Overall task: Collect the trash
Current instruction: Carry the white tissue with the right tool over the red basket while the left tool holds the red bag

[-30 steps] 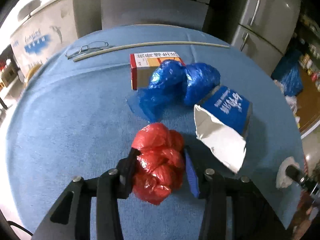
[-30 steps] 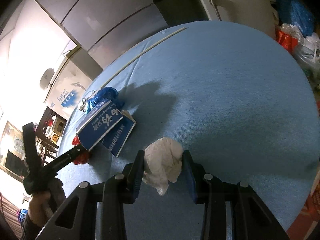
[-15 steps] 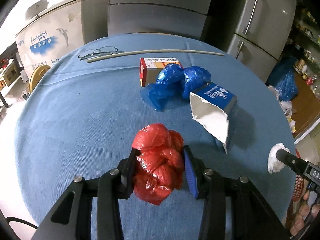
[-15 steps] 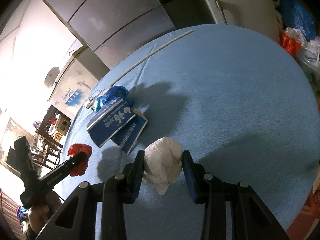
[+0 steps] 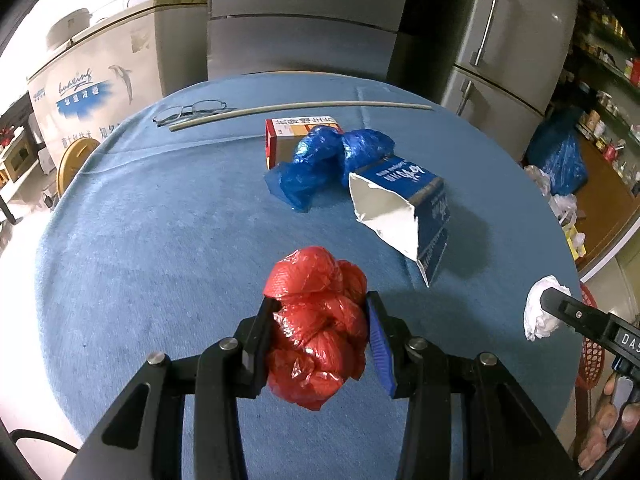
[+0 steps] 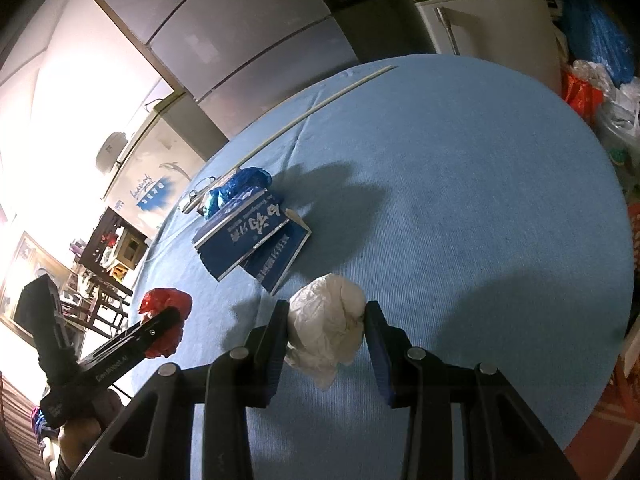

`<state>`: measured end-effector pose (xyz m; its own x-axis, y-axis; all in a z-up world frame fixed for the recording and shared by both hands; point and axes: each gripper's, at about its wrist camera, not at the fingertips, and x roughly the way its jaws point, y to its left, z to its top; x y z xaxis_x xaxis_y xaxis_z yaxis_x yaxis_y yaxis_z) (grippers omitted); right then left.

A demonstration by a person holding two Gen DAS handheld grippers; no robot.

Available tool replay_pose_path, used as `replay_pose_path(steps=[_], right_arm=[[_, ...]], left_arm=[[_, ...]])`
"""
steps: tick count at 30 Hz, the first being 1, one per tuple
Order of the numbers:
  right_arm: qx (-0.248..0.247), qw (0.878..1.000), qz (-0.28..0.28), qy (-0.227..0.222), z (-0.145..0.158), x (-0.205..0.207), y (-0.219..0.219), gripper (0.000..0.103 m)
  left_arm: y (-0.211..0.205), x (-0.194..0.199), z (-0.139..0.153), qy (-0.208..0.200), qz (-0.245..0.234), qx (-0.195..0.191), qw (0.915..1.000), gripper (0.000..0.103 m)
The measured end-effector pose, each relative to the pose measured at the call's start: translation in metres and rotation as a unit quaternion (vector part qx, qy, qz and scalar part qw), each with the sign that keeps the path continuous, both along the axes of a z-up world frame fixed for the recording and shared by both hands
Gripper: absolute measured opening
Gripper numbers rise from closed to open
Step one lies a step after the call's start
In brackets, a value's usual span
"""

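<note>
My left gripper point(image 5: 318, 320) is shut on a crumpled red plastic bag point(image 5: 318, 328) and holds it above the round blue table point(image 5: 140, 240). My right gripper point(image 6: 326, 320) is shut on a crumpled white tissue point(image 6: 326, 326), also lifted above the table. The tissue shows at the right edge of the left wrist view point(image 5: 538, 314). The red bag shows at the left of the right wrist view point(image 6: 166, 322). On the table lie a torn blue carton point(image 5: 408, 208), a crumpled blue plastic bag point(image 5: 324, 164) and a red and white box point(image 5: 292, 132).
Glasses point(image 5: 188, 112) and a long thin white stick point(image 5: 300, 110) lie at the table's far side. Refrigerators point(image 5: 508, 32) and a chest freezer point(image 5: 96, 84) stand behind. Bags point(image 6: 592, 92) pile on the floor at the right.
Both grippers have drawn back and up from the table with their loads; the carton and blue bag look farther away. Both grips are unchanged.
</note>
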<state>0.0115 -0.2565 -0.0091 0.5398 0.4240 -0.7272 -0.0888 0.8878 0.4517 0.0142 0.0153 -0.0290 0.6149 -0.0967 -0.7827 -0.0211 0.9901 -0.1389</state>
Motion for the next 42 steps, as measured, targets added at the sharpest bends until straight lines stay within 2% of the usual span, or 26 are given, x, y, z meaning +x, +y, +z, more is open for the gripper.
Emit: replay_pose_path(steps=[42], right_arm=[[0.03, 0.999, -0.012, -0.012, 0.005, -0.015, -0.023, 0.04]], left_arm=[[-0.03, -0.007, 0.009, -0.008, -0.025, 0.031, 0.9992, 0.044]])
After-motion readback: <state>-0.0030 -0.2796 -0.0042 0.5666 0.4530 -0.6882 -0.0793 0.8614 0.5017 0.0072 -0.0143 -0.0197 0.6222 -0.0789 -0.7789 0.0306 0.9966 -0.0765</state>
